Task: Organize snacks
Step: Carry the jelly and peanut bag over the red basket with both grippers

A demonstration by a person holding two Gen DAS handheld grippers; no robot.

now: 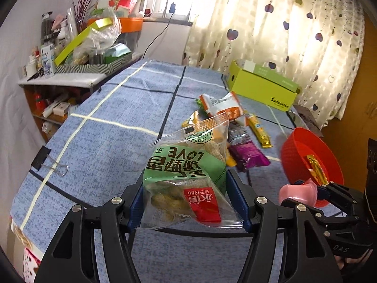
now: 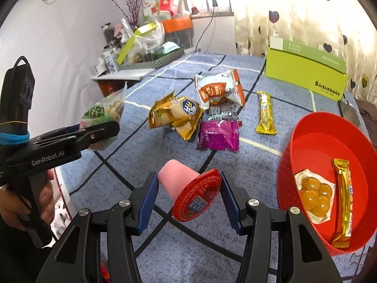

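Covering most of both views, the blue checked tablecloth [image 2: 165, 75] spreads under everything, with a cluttered side shelf [image 1: 70, 80] at the upper left and a heart-print curtain [image 1: 294, 35] at the upper right. A lime-green box [image 2: 306, 73] sits at the cloth's far right edge. Next in size, the red bowl [image 2: 306, 127] at the right of the right wrist view holds a clear pack of yellow balls [image 2: 314, 194] and a gold snack bar [image 2: 344, 200].

The left gripper [image 1: 186, 200] is clenched on a green snack bag [image 1: 186, 172] — its blue pads press both sides, and the bag is lifted off the cloth. The right gripper [image 2: 186, 200] grasps a pink jelly cup [image 2: 188, 188] by its red foil lid, the cup tilted, low in the centre of the frame.

On the cloth mid-frame lie loose snacks: an orange-and-white packet [image 2: 219, 89], a gold bag [image 2: 174, 115], a purple packet [image 2: 218, 136] and another gold bar [image 2: 265, 113]. A black binder clip [image 1: 47, 160] grips the cloth's left edge.
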